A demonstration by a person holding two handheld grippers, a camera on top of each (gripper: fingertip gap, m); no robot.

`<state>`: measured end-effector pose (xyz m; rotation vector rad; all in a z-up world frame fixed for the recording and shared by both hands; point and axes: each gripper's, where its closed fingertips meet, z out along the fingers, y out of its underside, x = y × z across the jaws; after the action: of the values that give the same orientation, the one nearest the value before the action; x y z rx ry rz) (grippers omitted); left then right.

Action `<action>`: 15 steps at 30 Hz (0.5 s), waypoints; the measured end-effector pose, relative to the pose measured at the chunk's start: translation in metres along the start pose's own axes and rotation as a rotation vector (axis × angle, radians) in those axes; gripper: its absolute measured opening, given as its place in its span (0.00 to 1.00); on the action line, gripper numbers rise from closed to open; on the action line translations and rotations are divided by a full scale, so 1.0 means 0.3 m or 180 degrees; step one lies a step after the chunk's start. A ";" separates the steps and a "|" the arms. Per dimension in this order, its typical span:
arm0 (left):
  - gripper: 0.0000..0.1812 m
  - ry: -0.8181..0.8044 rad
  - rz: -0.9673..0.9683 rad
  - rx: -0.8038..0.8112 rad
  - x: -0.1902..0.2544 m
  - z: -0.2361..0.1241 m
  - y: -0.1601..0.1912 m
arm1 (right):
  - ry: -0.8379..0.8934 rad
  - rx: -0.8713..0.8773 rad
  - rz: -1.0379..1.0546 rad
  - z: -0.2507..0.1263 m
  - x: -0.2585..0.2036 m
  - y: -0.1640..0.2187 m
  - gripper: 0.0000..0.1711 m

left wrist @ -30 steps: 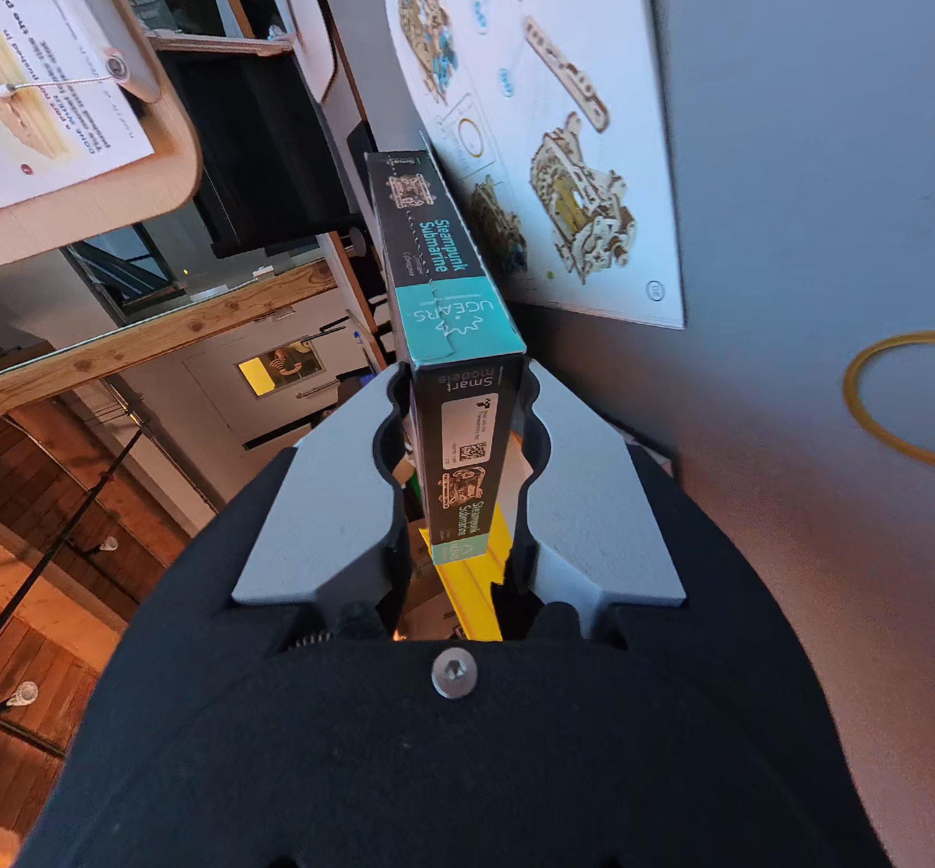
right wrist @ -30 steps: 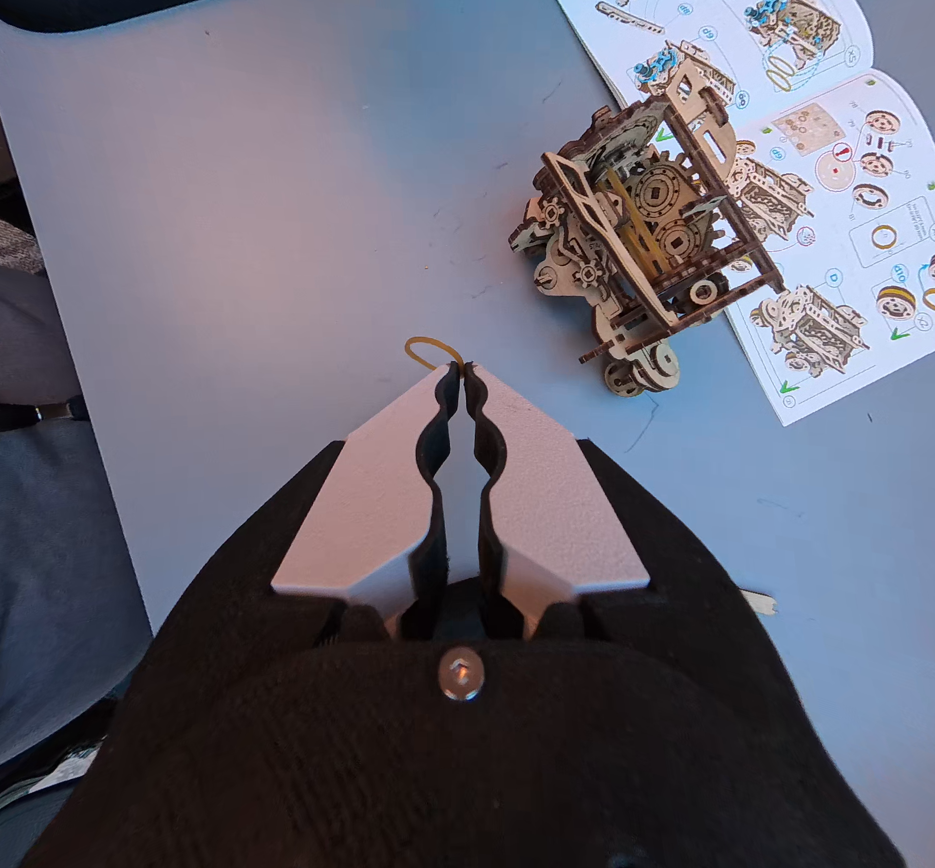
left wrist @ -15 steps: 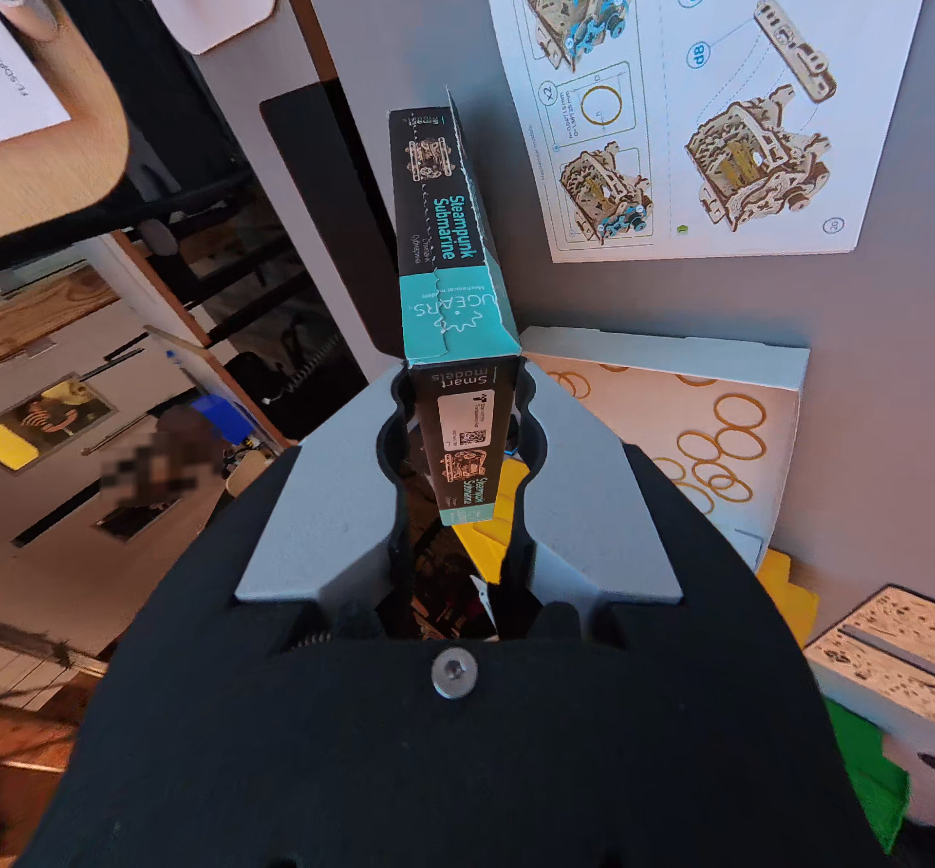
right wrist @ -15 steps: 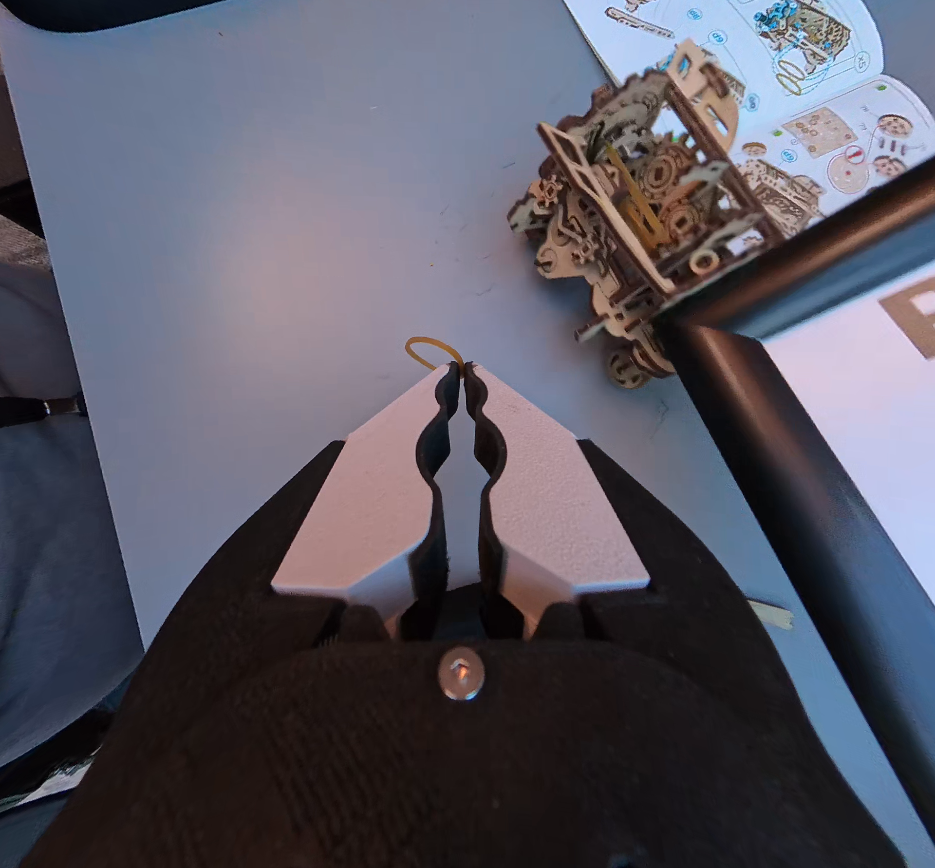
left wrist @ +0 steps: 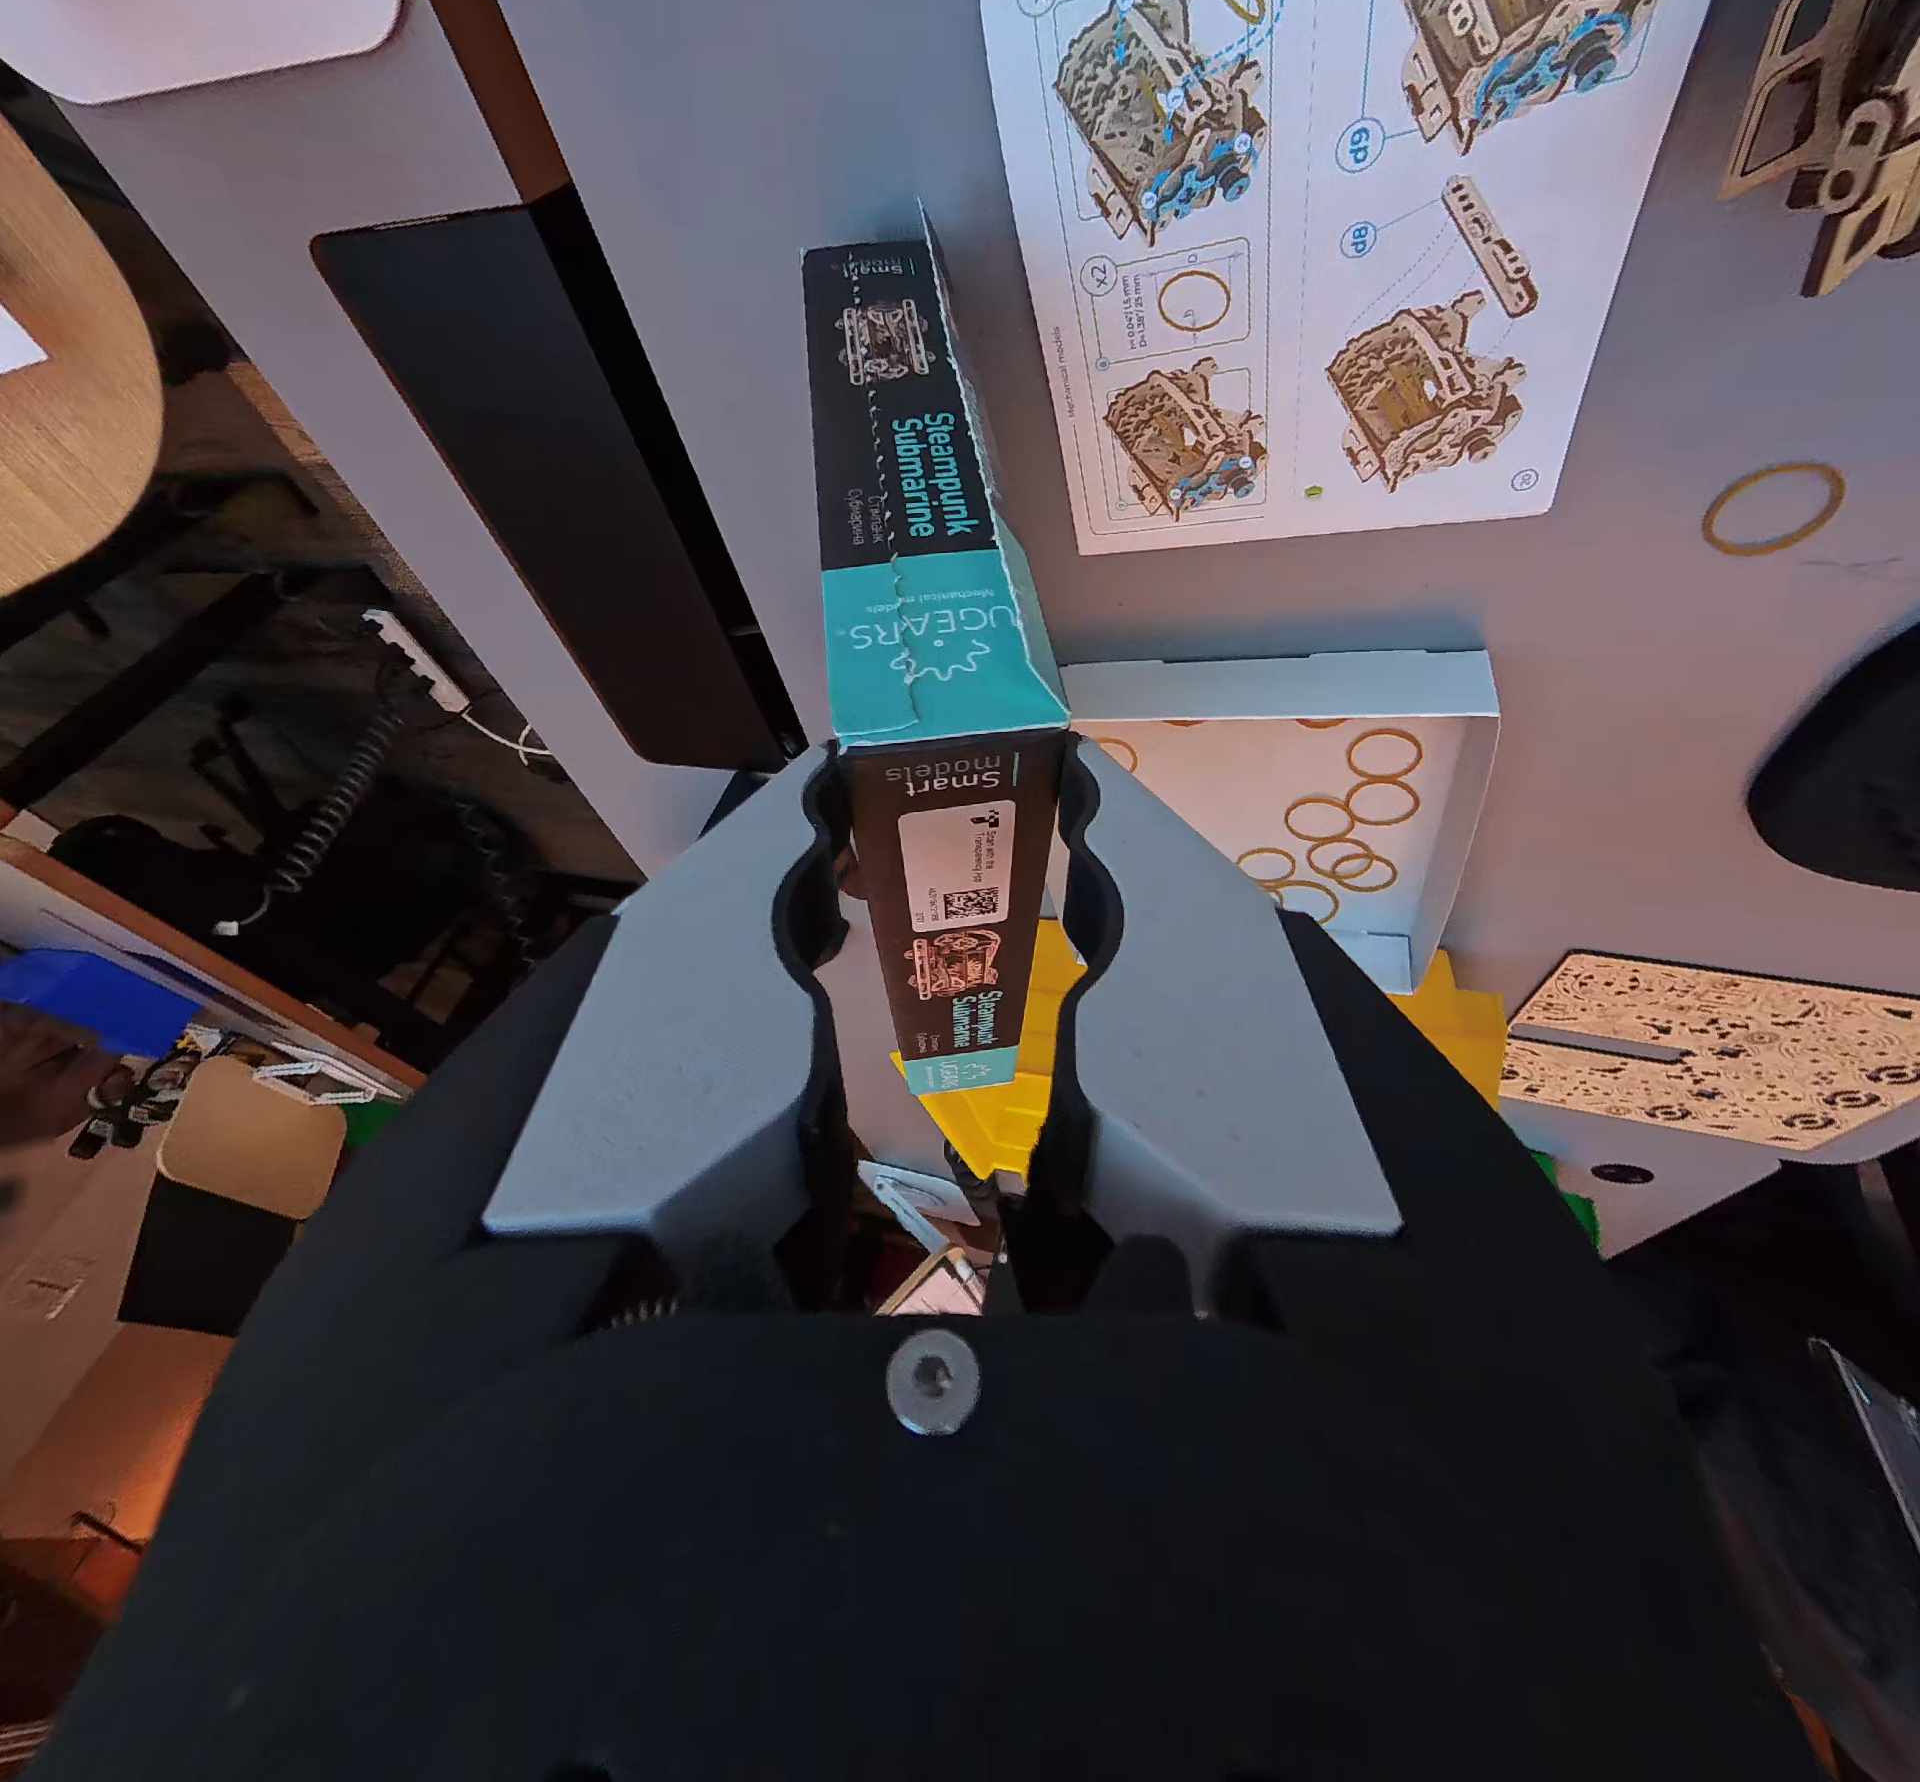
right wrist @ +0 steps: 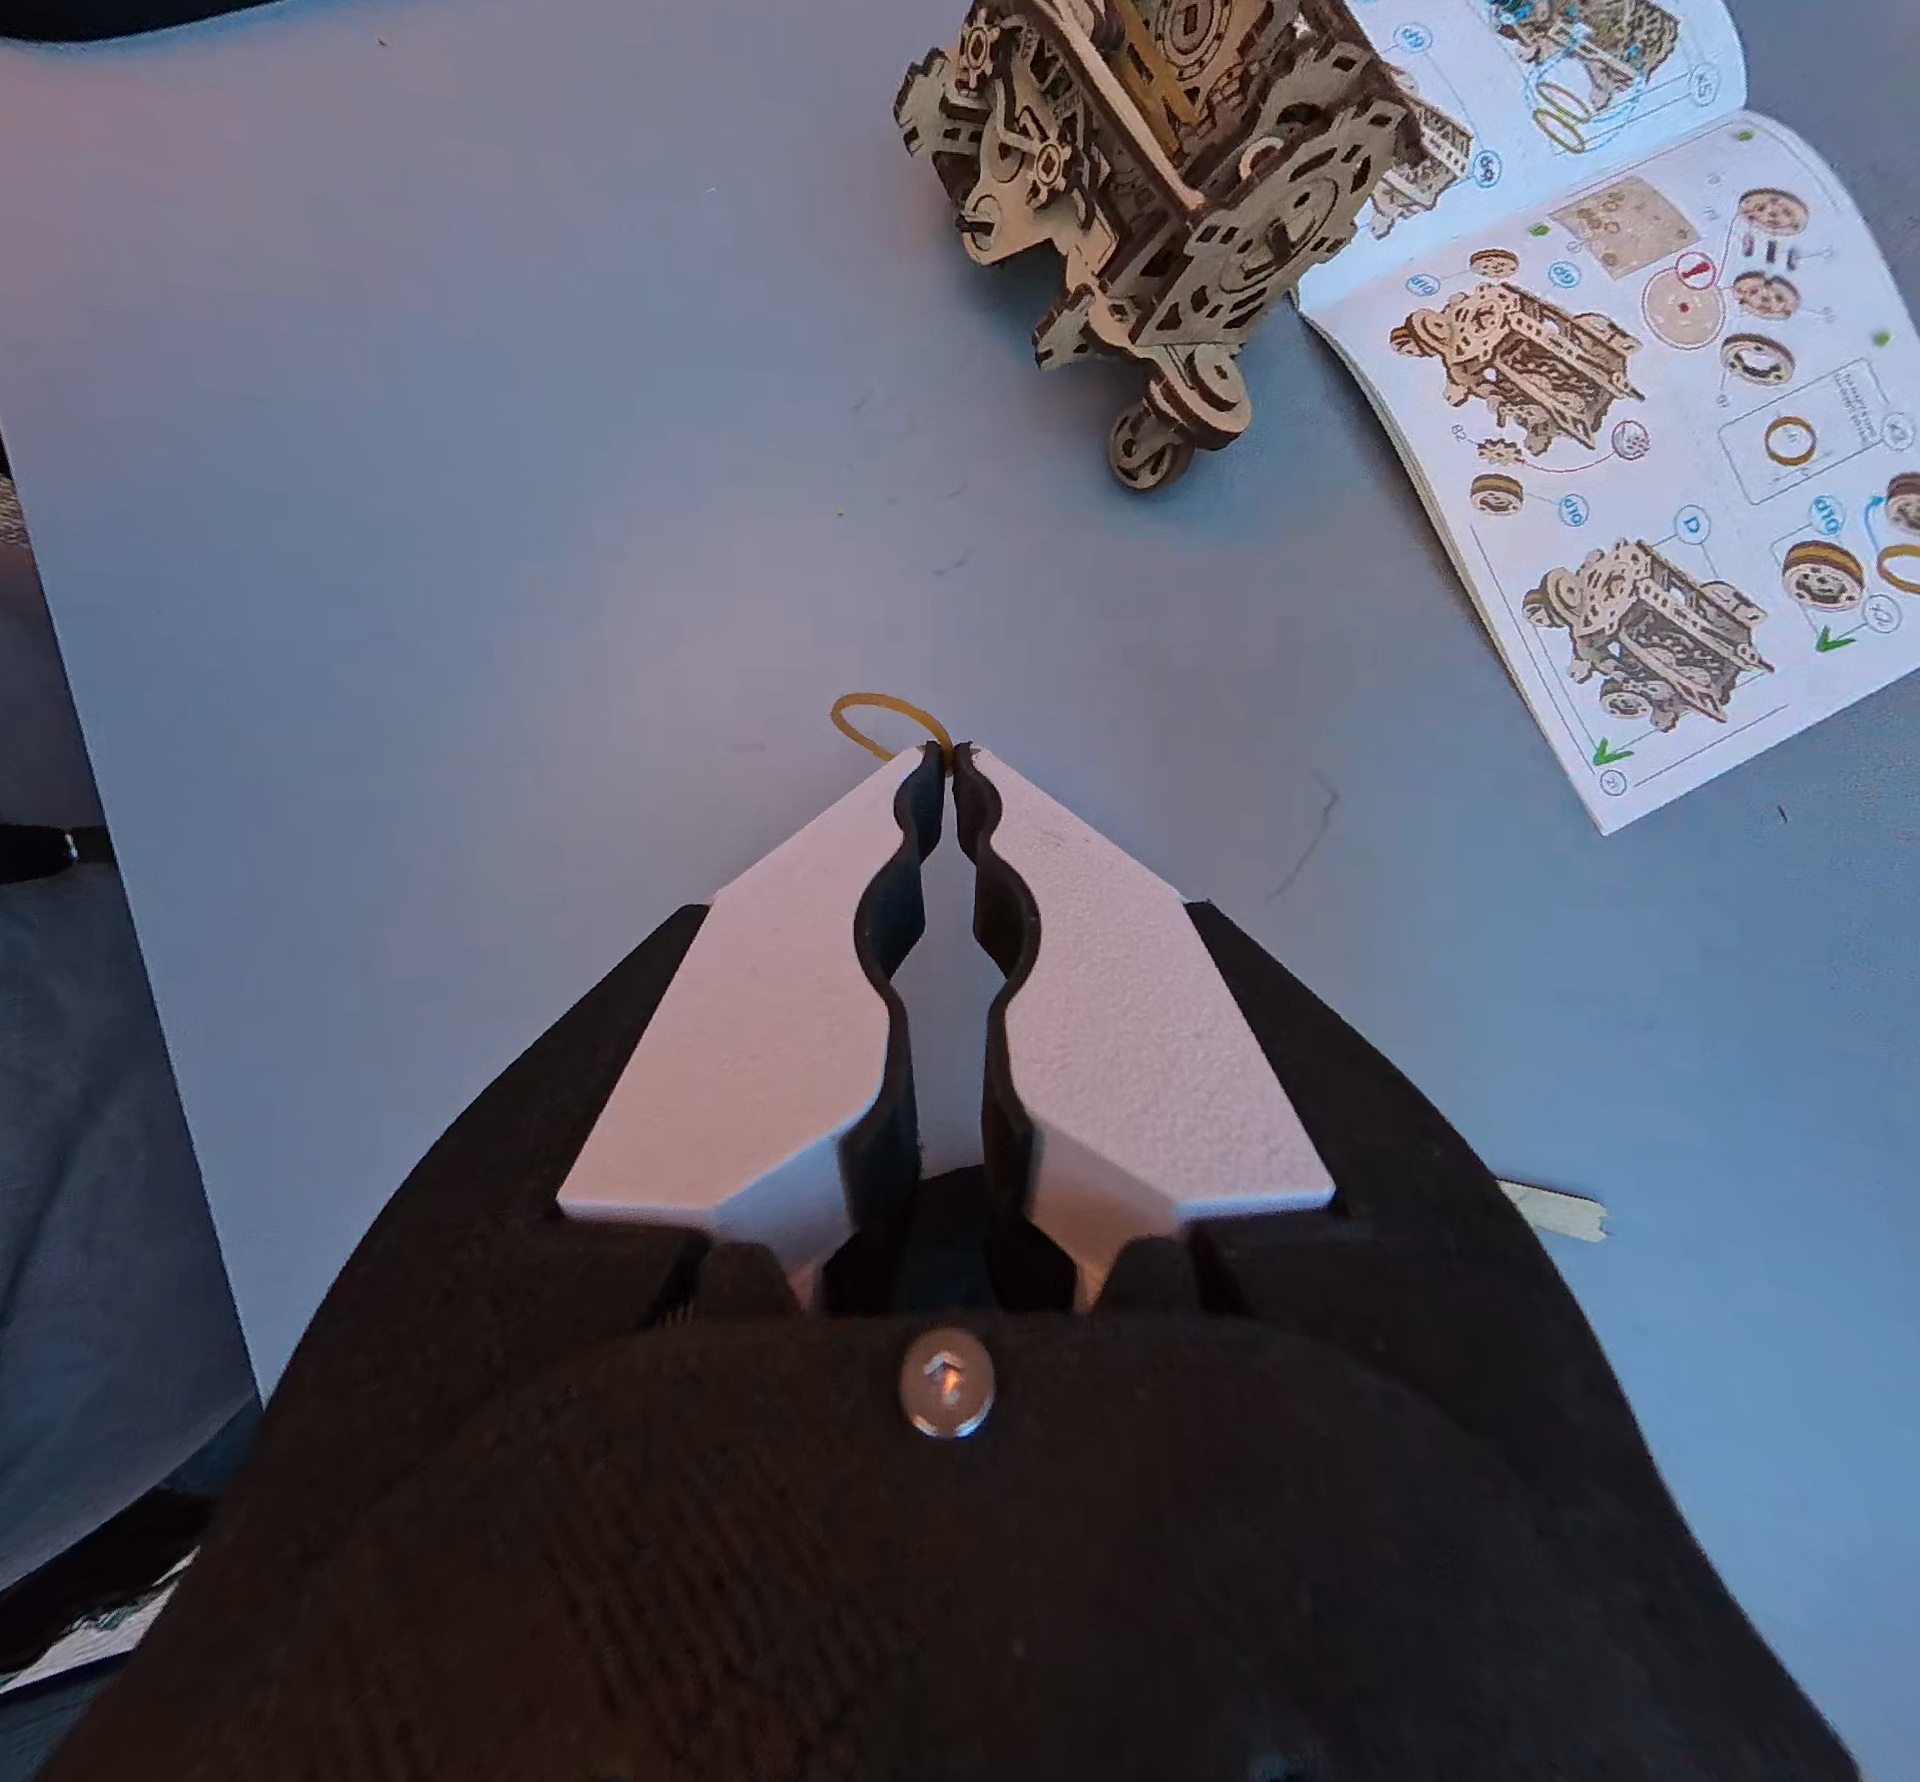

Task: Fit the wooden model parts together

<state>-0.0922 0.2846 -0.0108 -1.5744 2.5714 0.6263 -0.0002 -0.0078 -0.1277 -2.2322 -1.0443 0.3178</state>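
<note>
Counter (right wrist: pixel 520 382) lies bare left of the wooden model (right wrist: pixel 1153 132); right claw (right wrist: pixel 951 756) pinches a rubber band (right wrist: pixel 883 709). Left claw (left wrist: pixel 945 776) clamps the box (left wrist: pixel 925 527), long axis pointing away.

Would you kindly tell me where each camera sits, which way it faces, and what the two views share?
Left wrist view: sits behind the left gripper, looking along its grey fingers, which clamp a black-and-teal box over the table edge.
Right wrist view: sits behind the right gripper, looking down at the grey table; its fingers pinch a yellow rubber band.
Shared: the instruction booklet and the wooden model, only its edge in the left view.
</note>
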 end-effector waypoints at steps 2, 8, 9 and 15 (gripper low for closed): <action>0.22 0.0047 0.0060 -0.0020 0.004 0.000 0.001 | -0.0002 -0.0008 0.0009 0.001 0.003 0.005 0.00; 0.22 0.0375 0.0118 -0.0157 0.002 -0.001 -0.019 | 0.0009 -0.0017 0.0020 0.001 0.010 0.010 0.00; 0.22 0.0430 0.0135 -0.0172 -0.004 -0.001 -0.024 | 0.0009 -0.0015 0.0018 0.002 0.010 0.010 0.00; 0.22 0.0695 0.0066 -0.0192 -0.079 -0.009 -0.061 | -0.0007 -0.0032 0.0020 0.013 0.018 0.015 0.00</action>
<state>-0.0646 0.2962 -0.0079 -1.7266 2.7504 0.5679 0.0043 -0.0042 -0.1333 -2.2449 -1.0423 0.3185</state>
